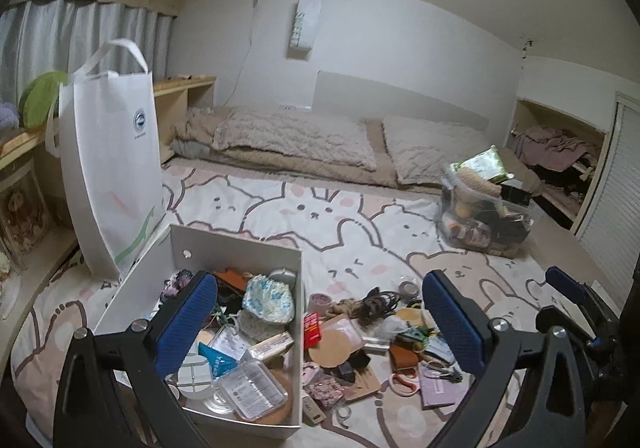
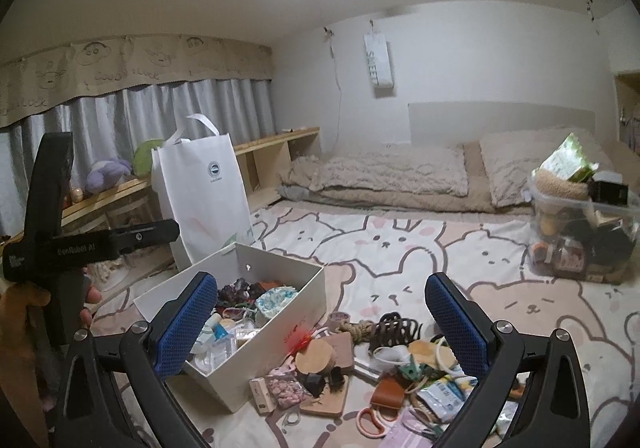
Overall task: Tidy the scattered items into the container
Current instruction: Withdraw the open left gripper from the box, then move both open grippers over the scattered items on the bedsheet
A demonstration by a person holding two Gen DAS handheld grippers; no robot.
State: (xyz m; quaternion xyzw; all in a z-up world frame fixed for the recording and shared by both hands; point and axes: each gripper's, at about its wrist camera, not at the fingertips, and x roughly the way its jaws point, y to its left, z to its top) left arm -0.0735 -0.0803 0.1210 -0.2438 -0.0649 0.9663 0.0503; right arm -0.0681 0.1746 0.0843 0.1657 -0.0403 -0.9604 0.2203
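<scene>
Our left gripper point(image 1: 320, 322) jaws wide, empty, above white box point(image 1: 256, 248), our right gripper point(image 2: 322, 322) jaws wide, empty, over scattered clutter point(image 2: 384, 360)

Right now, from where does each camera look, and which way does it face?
Left wrist: sits on the left gripper, above the white box, facing the bed; its blue fingers show.
Right wrist: sits on the right gripper, facing box and clutter; a hand shows.
Shared: box, white bag, clear bin.
</scene>
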